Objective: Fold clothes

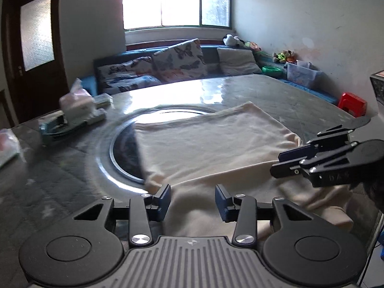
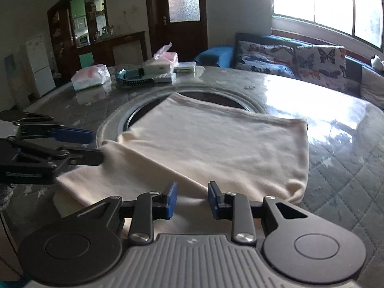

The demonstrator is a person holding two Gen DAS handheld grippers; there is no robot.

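Both jaws gape: left gripper [image 1: 192, 200] and right gripper [image 2: 192, 200] released over the cream garment [image 1: 216, 144]. Folded cloth lies on the table [image 1: 276, 91], tissue pack [image 1: 76, 103] at ten o'clock

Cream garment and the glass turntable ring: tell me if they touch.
Touching. In the right wrist view the cream garment lies flat across the turntable ring, covering its near rim; the left wrist view shows the same overlap.

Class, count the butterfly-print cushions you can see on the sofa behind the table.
2. One butterfly cushion lies at the sofa's end nearer the door; the second butterfly cushion leans beside it, nearer the window. Others may be hidden behind the table edge.
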